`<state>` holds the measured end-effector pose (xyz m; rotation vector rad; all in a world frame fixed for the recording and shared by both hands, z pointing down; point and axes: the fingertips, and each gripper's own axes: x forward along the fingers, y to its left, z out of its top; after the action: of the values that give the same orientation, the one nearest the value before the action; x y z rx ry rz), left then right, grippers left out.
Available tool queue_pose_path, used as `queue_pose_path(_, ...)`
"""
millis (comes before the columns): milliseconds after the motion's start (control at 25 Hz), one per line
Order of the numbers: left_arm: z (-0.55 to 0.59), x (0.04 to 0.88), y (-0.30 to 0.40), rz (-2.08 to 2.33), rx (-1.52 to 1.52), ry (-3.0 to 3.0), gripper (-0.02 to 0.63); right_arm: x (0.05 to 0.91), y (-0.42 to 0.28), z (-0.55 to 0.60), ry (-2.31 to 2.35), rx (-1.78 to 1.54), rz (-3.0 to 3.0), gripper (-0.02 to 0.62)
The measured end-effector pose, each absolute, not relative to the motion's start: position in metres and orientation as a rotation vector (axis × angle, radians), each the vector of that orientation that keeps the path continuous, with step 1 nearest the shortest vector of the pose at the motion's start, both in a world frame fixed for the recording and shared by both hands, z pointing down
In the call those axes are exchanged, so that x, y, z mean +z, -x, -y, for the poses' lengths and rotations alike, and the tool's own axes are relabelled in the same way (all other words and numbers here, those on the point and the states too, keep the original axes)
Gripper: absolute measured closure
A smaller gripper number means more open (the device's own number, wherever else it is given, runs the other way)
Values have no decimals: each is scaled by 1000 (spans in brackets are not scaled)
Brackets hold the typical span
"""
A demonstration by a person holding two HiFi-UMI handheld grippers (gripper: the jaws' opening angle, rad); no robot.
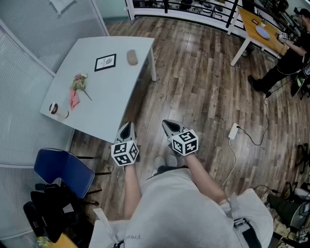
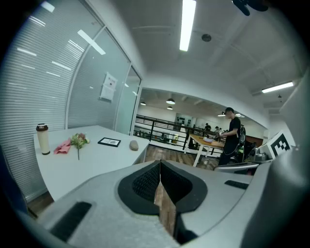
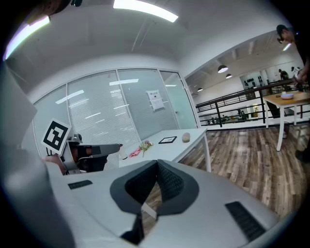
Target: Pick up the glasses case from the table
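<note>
Glasses case (image 1: 132, 57) beside framed card (image 1: 105, 62) on table (image 1: 109, 104) — print illegible.

A white worktop (image 1: 116, 106) stood on a wood-plank floor (image 1: 203, 87). A glass wall (image 1: 24, 58) with blinds ran left of the worktop, and a blue chair (image 1: 63, 169) sat by its near corner. Beyond the worktop were a black railing (image 1: 167, 6) and a wooden table (image 1: 254, 24). A strip light (image 2: 187, 24) glowed overhead.
</note>
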<state>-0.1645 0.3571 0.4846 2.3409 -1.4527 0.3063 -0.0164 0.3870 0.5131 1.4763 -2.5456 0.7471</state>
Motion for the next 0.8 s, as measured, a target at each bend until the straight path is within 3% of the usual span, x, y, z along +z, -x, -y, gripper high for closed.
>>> queue_pose_path(800, -349, 486, 117, 1413, 292, -2375, 595, 525, -33, -370, -1492, 800, 2577, 598)
